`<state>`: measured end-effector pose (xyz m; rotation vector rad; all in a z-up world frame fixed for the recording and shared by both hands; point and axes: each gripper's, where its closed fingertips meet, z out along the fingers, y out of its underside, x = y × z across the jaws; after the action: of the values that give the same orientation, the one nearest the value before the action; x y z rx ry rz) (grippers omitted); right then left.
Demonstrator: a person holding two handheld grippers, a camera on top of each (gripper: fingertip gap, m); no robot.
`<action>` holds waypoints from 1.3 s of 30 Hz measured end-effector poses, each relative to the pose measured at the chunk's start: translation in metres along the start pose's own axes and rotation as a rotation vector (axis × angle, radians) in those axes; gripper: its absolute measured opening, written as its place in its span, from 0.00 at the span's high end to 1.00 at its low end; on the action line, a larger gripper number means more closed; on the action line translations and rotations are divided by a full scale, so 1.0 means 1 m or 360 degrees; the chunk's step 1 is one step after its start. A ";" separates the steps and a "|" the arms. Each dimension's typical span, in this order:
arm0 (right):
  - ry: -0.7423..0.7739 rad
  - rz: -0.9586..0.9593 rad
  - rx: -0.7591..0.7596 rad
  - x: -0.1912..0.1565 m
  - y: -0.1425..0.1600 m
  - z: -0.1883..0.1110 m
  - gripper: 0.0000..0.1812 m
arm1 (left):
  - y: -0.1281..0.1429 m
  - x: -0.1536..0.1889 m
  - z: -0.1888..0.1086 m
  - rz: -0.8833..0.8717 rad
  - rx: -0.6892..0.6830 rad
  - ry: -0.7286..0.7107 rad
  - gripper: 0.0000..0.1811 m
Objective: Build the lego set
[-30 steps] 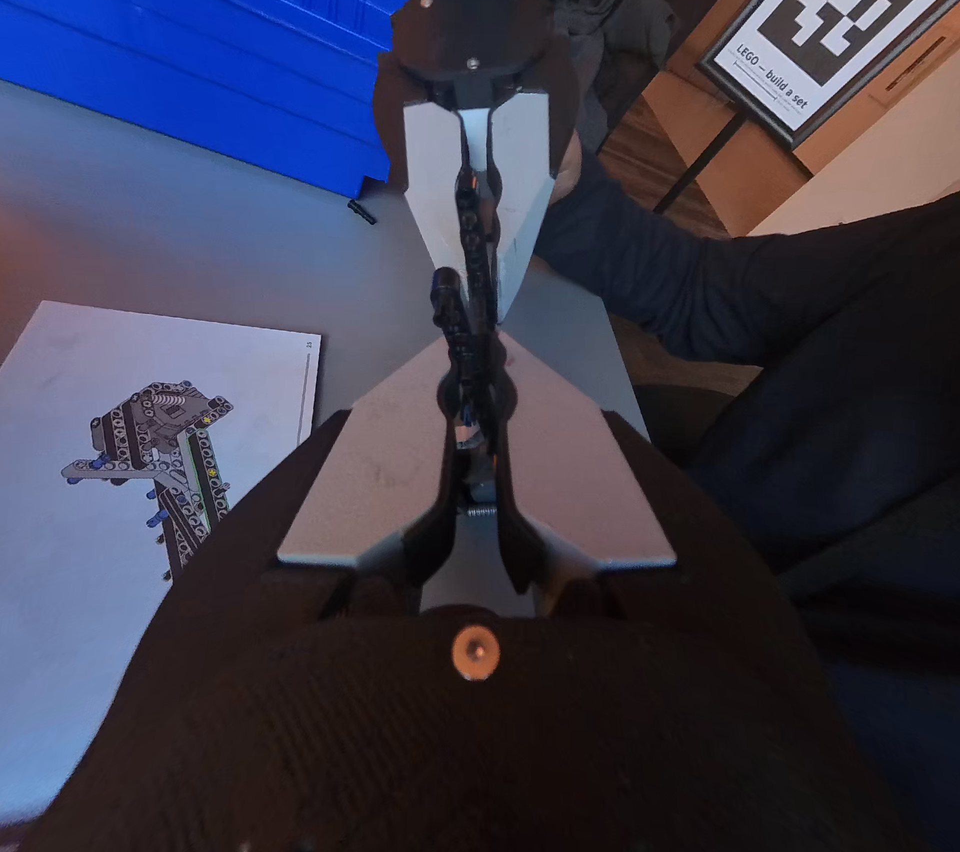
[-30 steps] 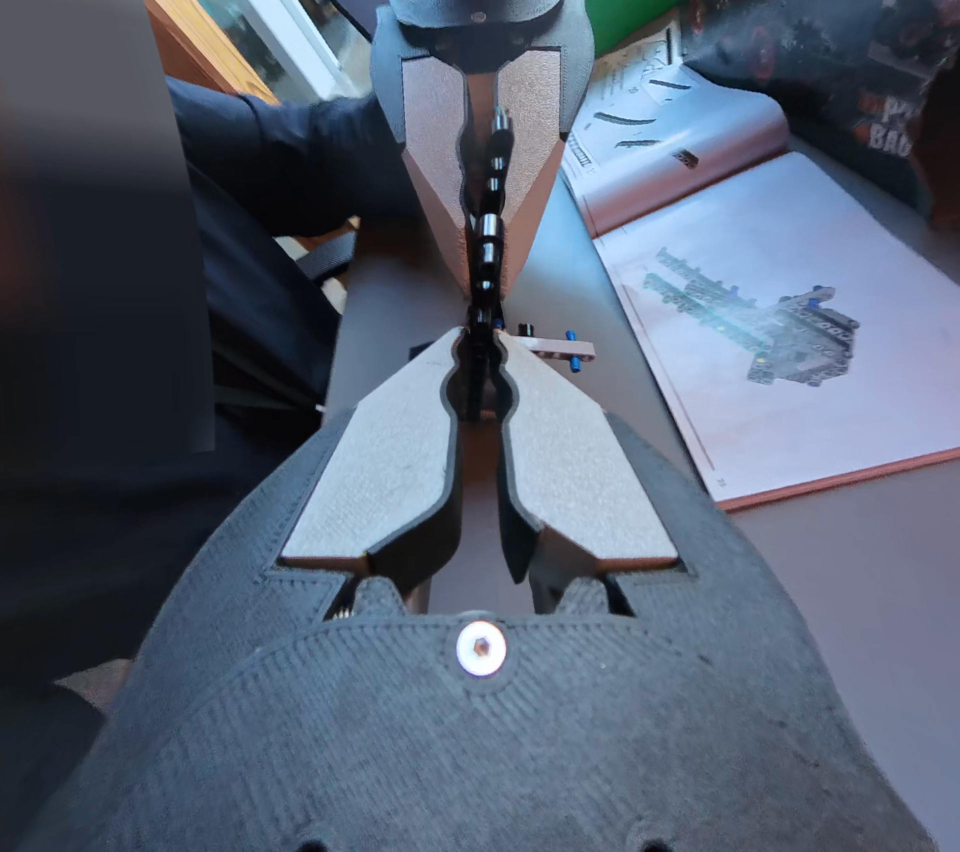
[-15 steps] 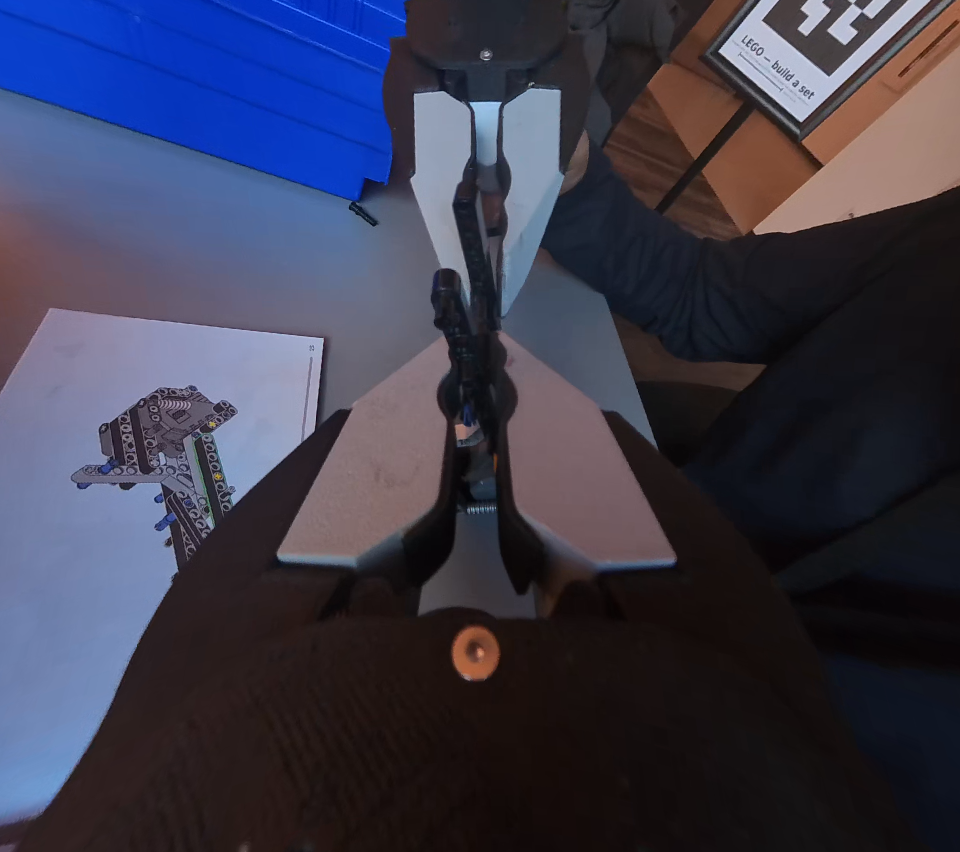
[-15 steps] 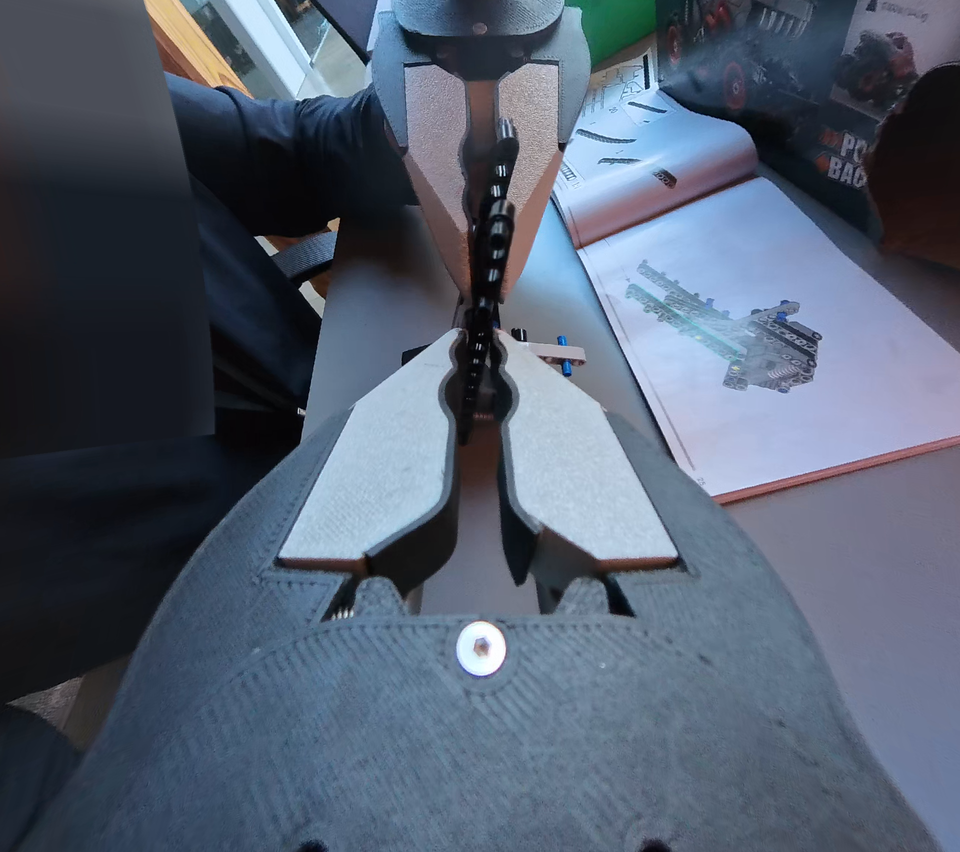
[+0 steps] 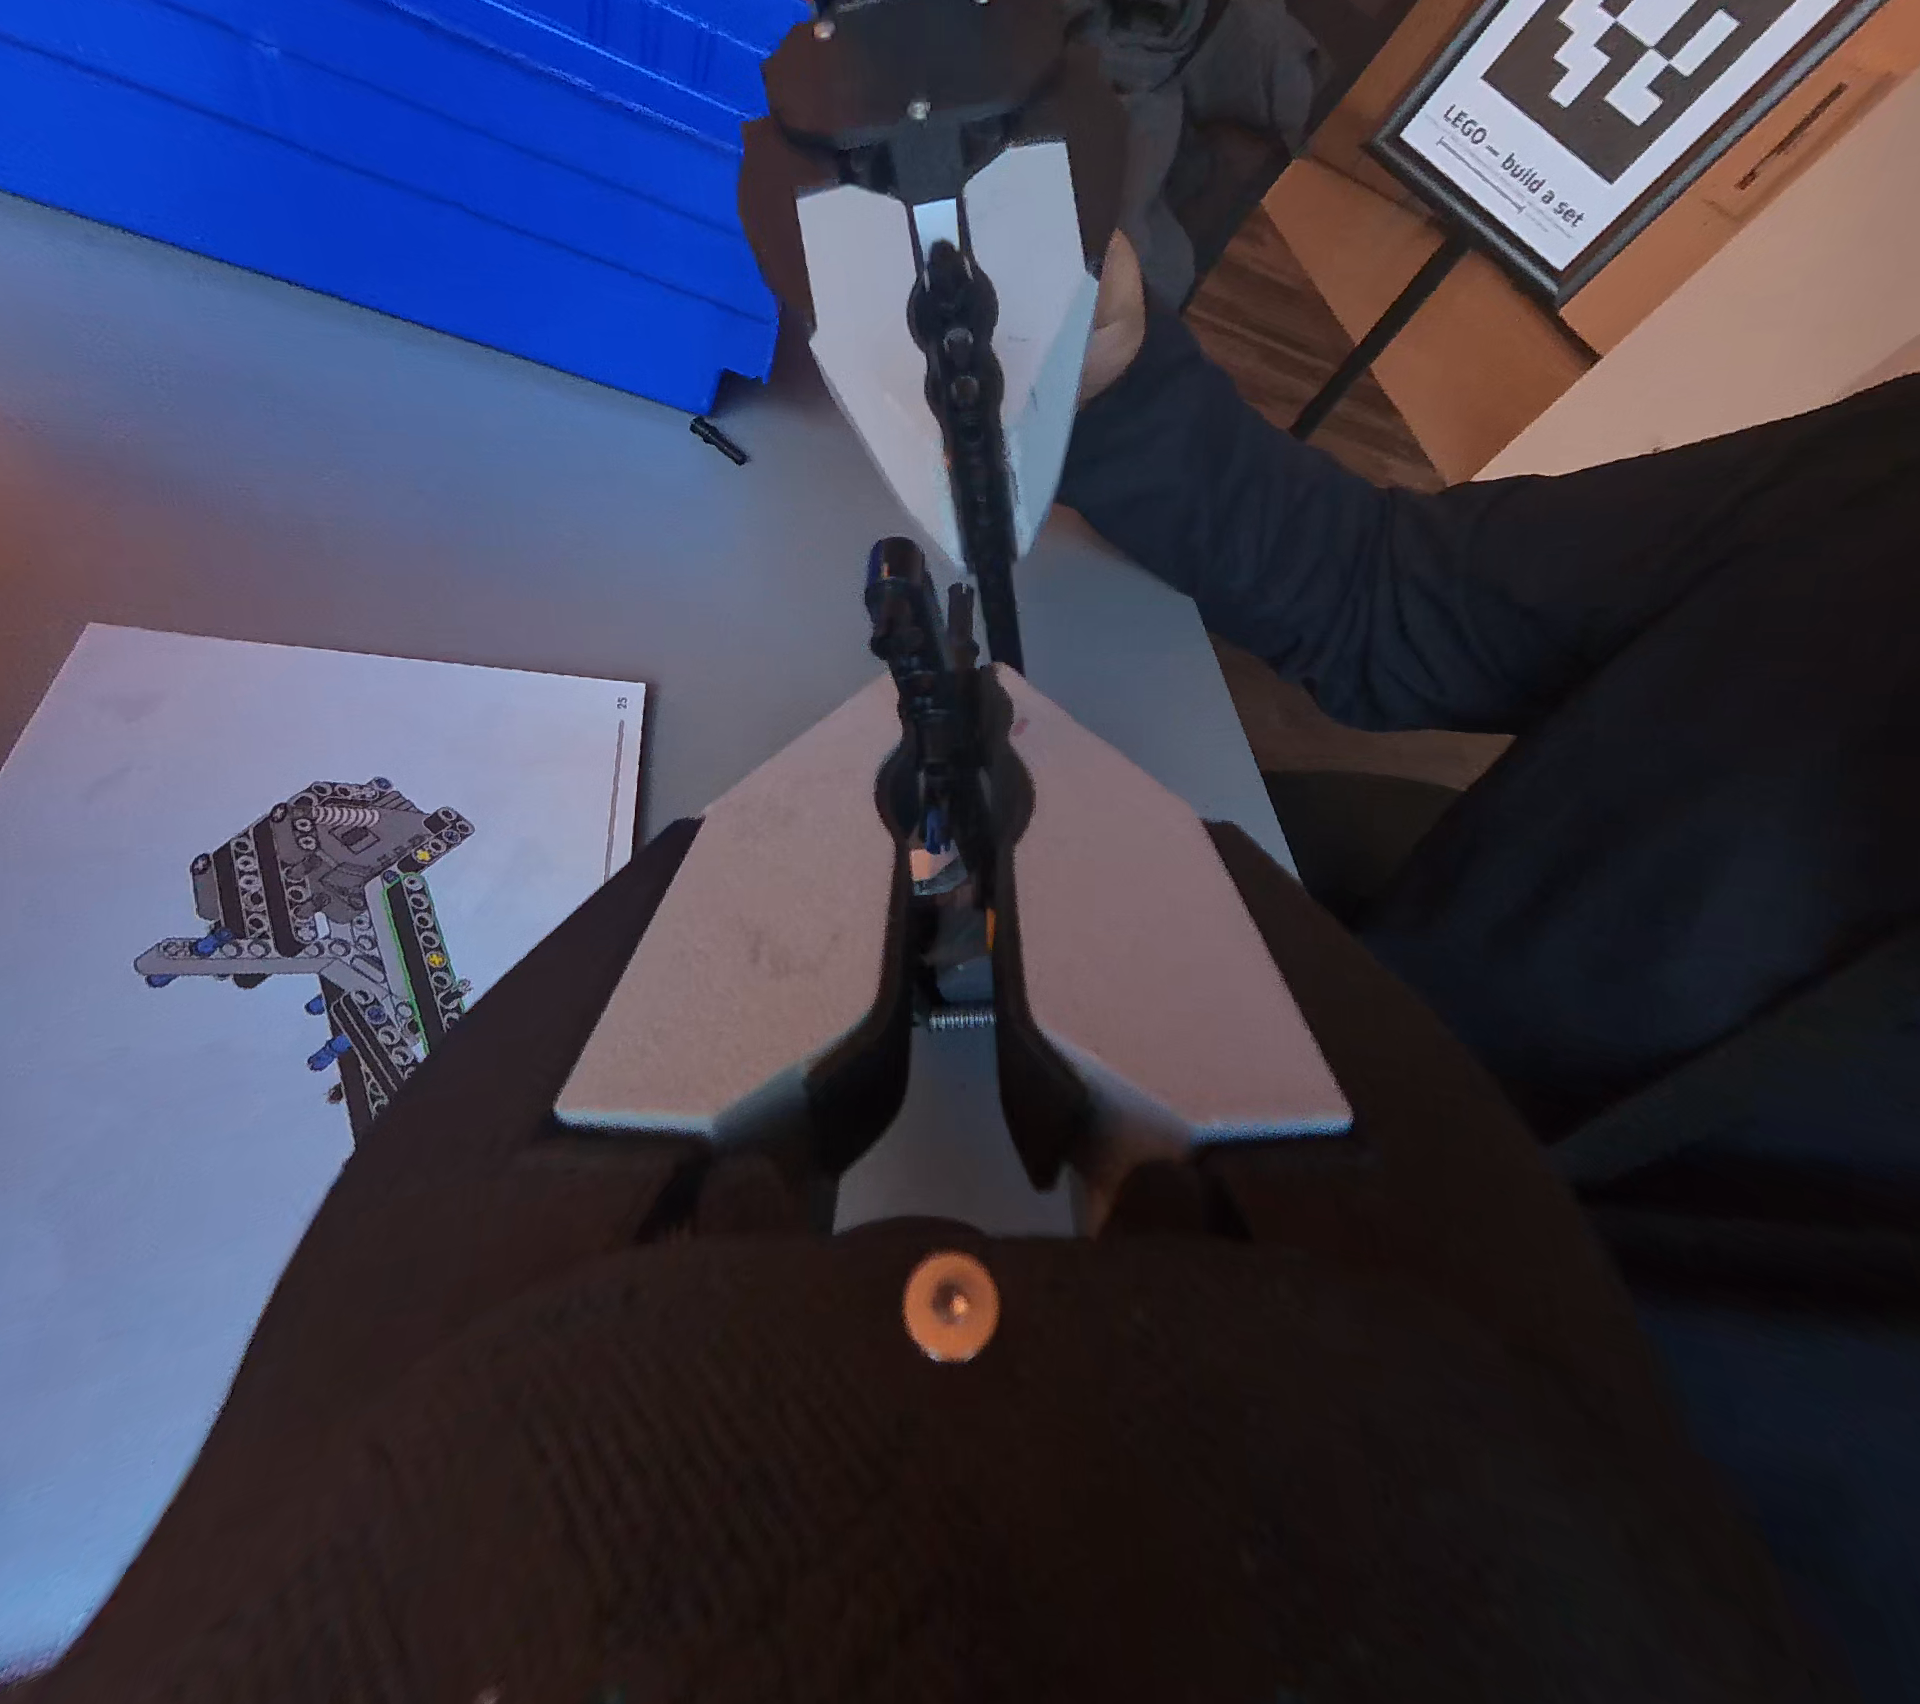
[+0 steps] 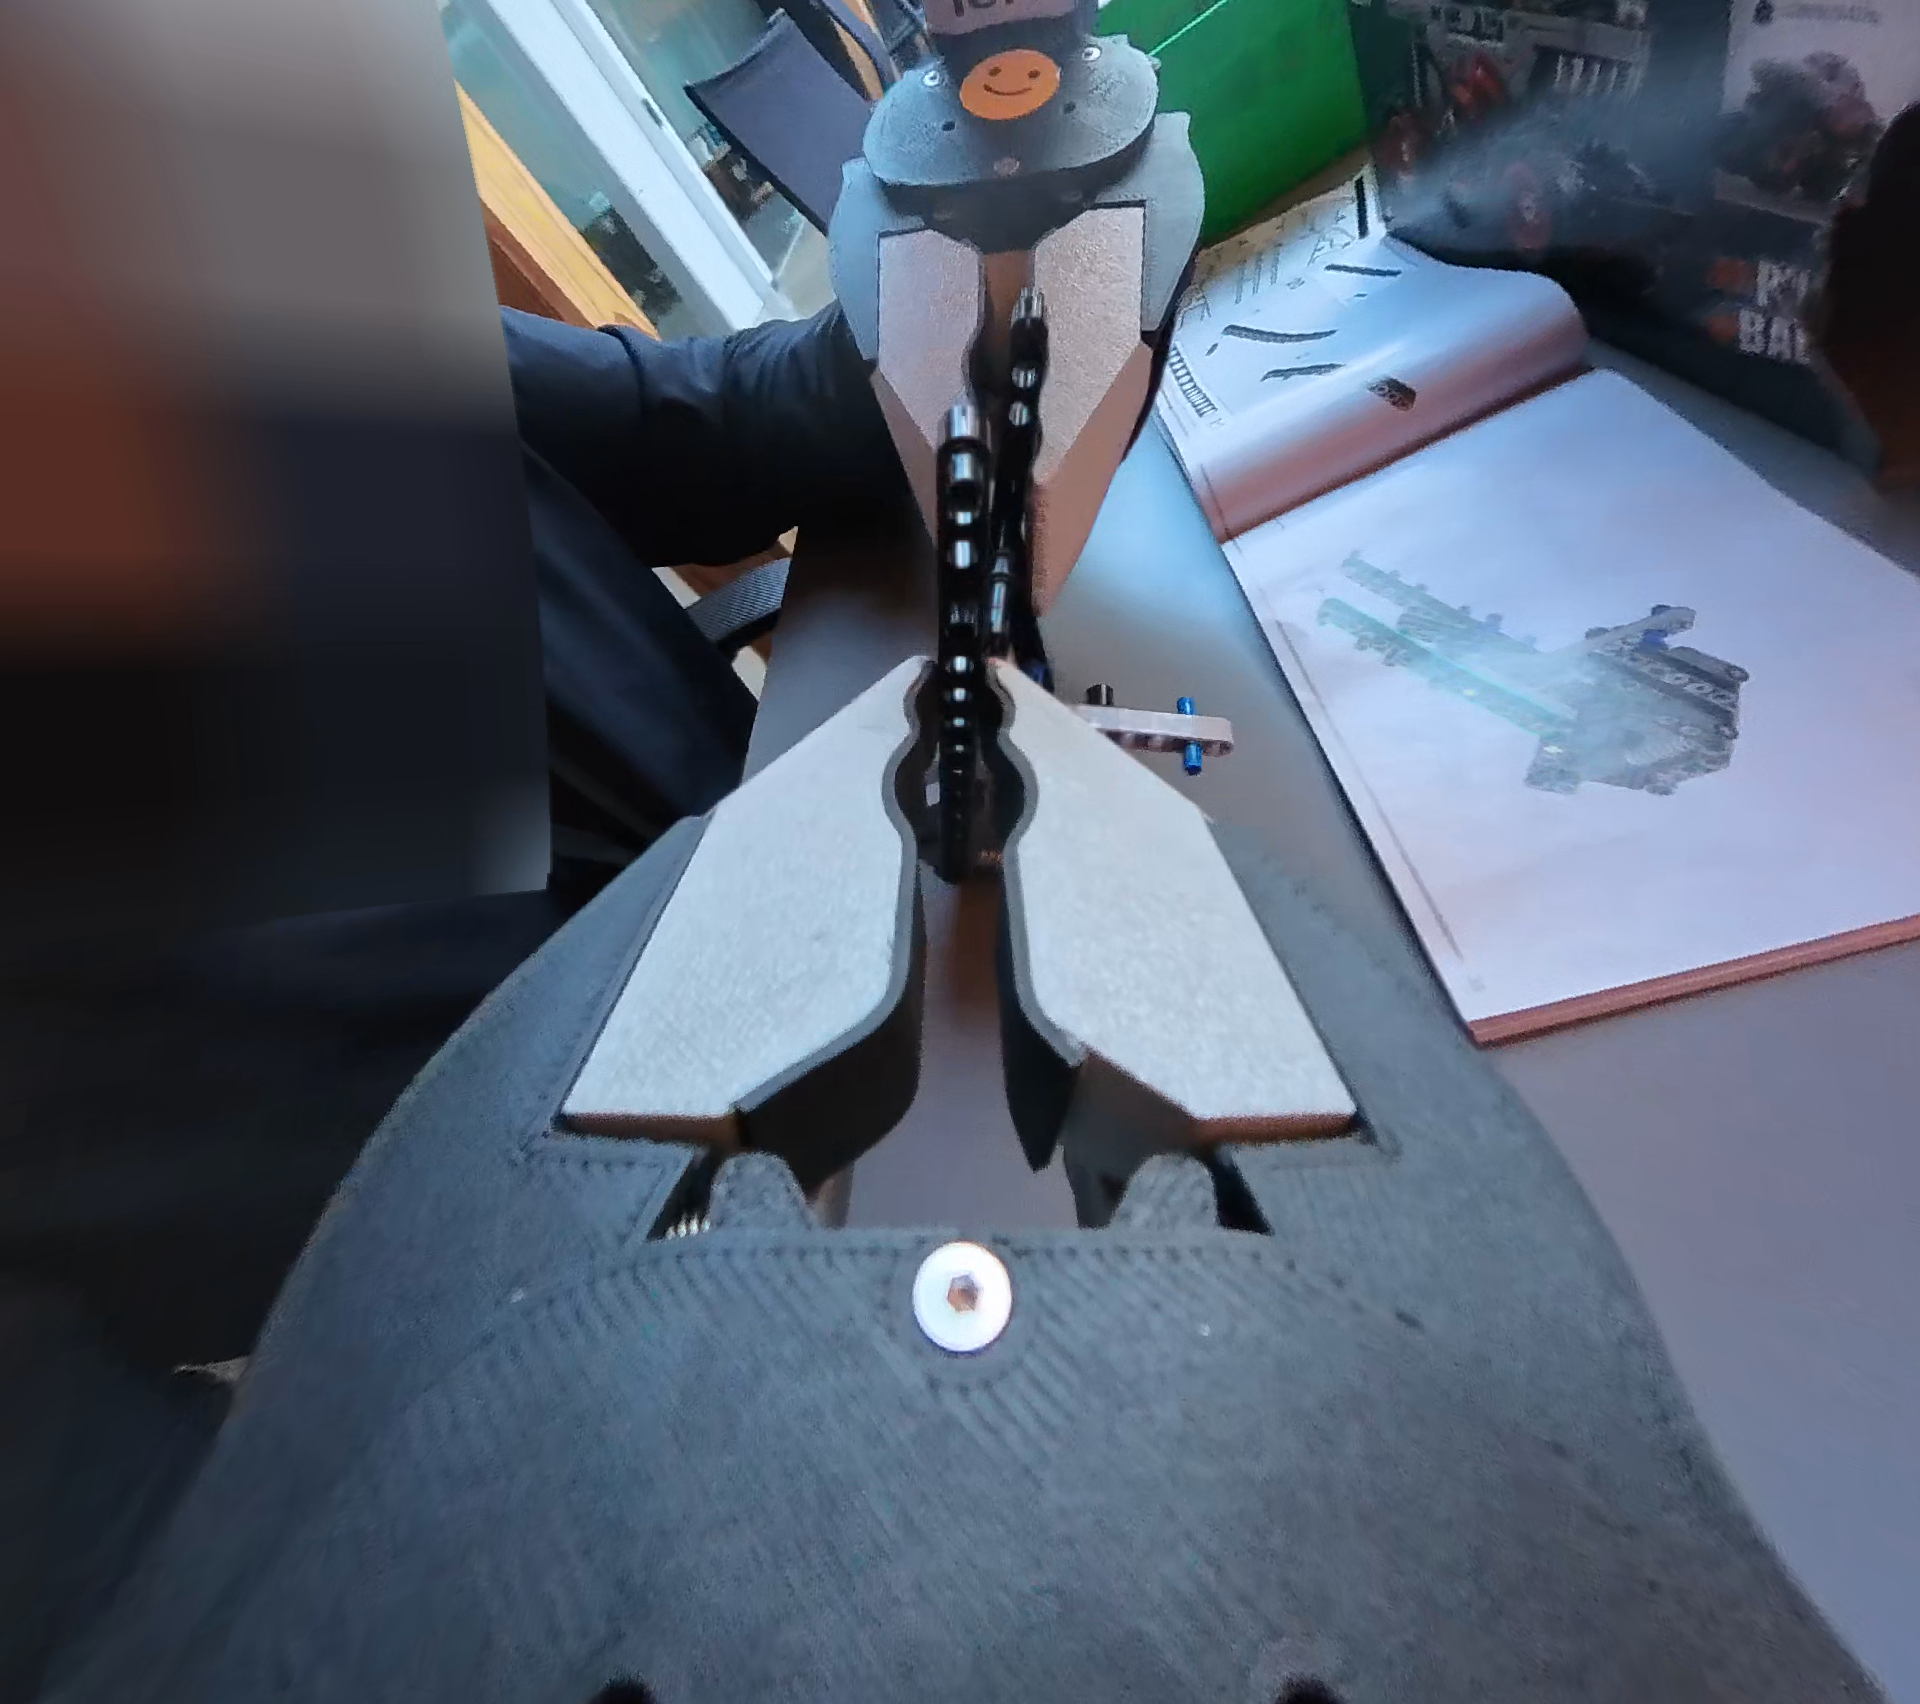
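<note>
The left gripper [image 5: 951, 688] is pinching nearly closed on a black lego assembly [image 5: 914, 646], its fingers pressing the piece from both sides above the grey tabletop [image 5: 364, 491]. Facing it tip to tip, the right gripper [image 6: 961, 678] is likewise clamping almost fully together on a long black beam [image 6: 958, 553] with a row of holes. In the left wrist view the right gripper [image 5: 982, 532] is showing farther off, with its beam [image 5: 982, 501] running between its fingers (the two black parts are standing side by side, just beside each other, and whether they are touching cannot be told). That view alone is showing a blue bin [image 5: 364, 96], a small black pin [image 5: 719, 441] lying near it, and a framed sign [image 5: 1652, 23]. The right wrist view alone is showing the lego box [image 6: 1621, 85], a green bin [image 6: 1247, 65], and a tan beam with blue pins [image 6: 1153, 729] resting on the tabletop beside the open instruction booklet [image 6: 1610, 719]. Compared with half a second ago, the two held parts are no longer lining up end to end: the beam is now sitting offset beside the assembly, and both grippers are staying clamped.
</note>
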<state>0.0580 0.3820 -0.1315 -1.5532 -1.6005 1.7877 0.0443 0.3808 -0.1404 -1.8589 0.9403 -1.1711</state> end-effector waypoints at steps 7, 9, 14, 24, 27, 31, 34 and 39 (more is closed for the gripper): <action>0.0003 0.0128 -0.0033 0.010 0.008 0.008 0.98 | 0.001 -0.007 -0.001 -0.0025 0.0025 -0.0019 0.96; -0.0021 0.0130 -0.0025 0.009 0.007 0.008 0.98 | 0.001 -0.006 0.000 -0.0040 0.0028 -0.0011 0.96; -0.0004 0.0126 -0.0025 0.010 0.007 0.007 0.98 | 0.001 -0.009 -0.001 -0.0074 0.0022 -0.0014 0.88; 0.0019 0.0009 0.0000 -0.003 -0.001 -0.001 0.97 | -0.030 -0.016 -0.061 0.0037 -0.0024 -0.0195 0.79; 0.0012 -0.0133 -0.0058 -0.019 -0.001 0.005 0.97 | -0.049 0.002 -0.070 0.0073 0.0024 -0.0206 0.80; 0.0082 -0.0259 -0.0166 -0.027 0.004 0.020 0.97 | -0.049 0.022 -0.026 0.0132 -0.0081 -0.0167 0.82; 0.0081 -0.0296 -0.0185 -0.032 0.006 0.027 0.97 | -0.033 0.030 0.000 0.0154 -0.0273 -0.0107 0.81; 0.0116 -0.0271 -0.0172 -0.025 0.005 0.024 0.97 | -0.027 0.035 0.009 0.0170 -0.0282 -0.0029 0.96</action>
<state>0.0505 0.3482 -0.1275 -1.4608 -1.7623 1.5623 0.0694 0.3648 -0.1059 -1.9283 1.1507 -1.0329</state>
